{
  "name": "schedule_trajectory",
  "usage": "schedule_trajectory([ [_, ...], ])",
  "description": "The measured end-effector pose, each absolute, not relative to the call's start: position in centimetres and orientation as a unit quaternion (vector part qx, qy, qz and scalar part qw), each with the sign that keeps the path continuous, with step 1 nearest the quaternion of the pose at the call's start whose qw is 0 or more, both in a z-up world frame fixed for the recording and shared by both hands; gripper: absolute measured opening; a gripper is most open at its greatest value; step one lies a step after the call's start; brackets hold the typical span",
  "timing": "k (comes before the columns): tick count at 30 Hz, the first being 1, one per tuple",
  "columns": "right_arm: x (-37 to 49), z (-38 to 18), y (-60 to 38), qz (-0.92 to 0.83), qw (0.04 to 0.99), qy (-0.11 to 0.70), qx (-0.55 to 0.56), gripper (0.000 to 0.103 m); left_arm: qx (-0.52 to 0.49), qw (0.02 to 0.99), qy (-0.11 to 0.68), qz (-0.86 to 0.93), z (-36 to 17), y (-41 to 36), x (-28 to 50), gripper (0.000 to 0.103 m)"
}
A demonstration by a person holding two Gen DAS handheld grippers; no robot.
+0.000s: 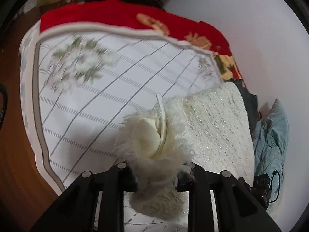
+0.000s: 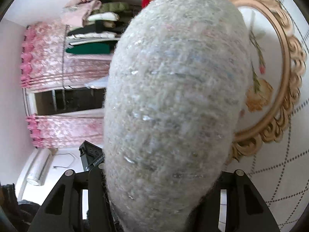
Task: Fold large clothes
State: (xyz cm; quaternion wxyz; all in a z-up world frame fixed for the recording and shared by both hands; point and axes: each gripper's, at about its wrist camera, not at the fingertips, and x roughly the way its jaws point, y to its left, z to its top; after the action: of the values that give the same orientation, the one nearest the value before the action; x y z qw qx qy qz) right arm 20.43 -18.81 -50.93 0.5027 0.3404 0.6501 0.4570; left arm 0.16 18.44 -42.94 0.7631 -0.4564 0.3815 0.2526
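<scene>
In the left wrist view, the white gridded sheet [image 1: 87, 116] with grey flower prints covers the bed, a red floral blanket [image 1: 119, 16] lying along its far edge. The left tool [image 1: 156, 176] is clamped on a bunched, fringed edge of the cream fuzzy sweater [image 1: 214, 123], whose body lies on the sheet toward the bed's right edge. A pale blue garment [image 1: 270, 135] sits just past that edge. In the right wrist view, the right tool [image 2: 162, 183] is clamped on the sweater [image 2: 173, 89], which drapes up and fills the view; pink curtains [image 2: 58, 61] hang at the left.
</scene>
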Motion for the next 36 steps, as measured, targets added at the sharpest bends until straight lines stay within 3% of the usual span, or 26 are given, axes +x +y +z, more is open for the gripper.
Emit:
schedule_trajectory([
  [10, 33.6, -41.5, -22.5, 0.478, 0.536, 0.585, 0.377, 0.054, -0.420, 0.811, 0.353, 0.204, -34.6, 19.4, 13.9, 0.021],
  [16, 49.6, -34.9, -26.9, 0.488, 0.571, 0.543, 0.375, 0.054, -0.401, 0.844, 0.317, 0.163, -30.4, 19.9, 27.6, 0.021],
  [20, 61.4, -33.2, -29.0, 0.494, 0.585, 0.524, 0.373, 0.054, -0.399, 0.852, 0.309, 0.136, -30.8, 20.4, 36.7, 0.021],
  [25, 74.4, -38.0, -32.7, 0.476, 0.589, 0.526, 0.387, 0.054, -0.389, 0.848, 0.338, 0.122, -35.5, 19.8, 45.4, 0.021],
  [32, 79.4, -47.5, -36.5, 0.412, 0.597, 0.573, 0.382, 0.055, -0.347, 0.819, 0.437, 0.137, -44.3, 17.8, 51.6, 0.021],
  [36, 78.9, -47.3, -36.2, 0.386, 0.615, 0.591, 0.351, 0.070, -0.303, 0.820, 0.462, 0.146, -43.8, 16.8, 51.3, 0.027],
])
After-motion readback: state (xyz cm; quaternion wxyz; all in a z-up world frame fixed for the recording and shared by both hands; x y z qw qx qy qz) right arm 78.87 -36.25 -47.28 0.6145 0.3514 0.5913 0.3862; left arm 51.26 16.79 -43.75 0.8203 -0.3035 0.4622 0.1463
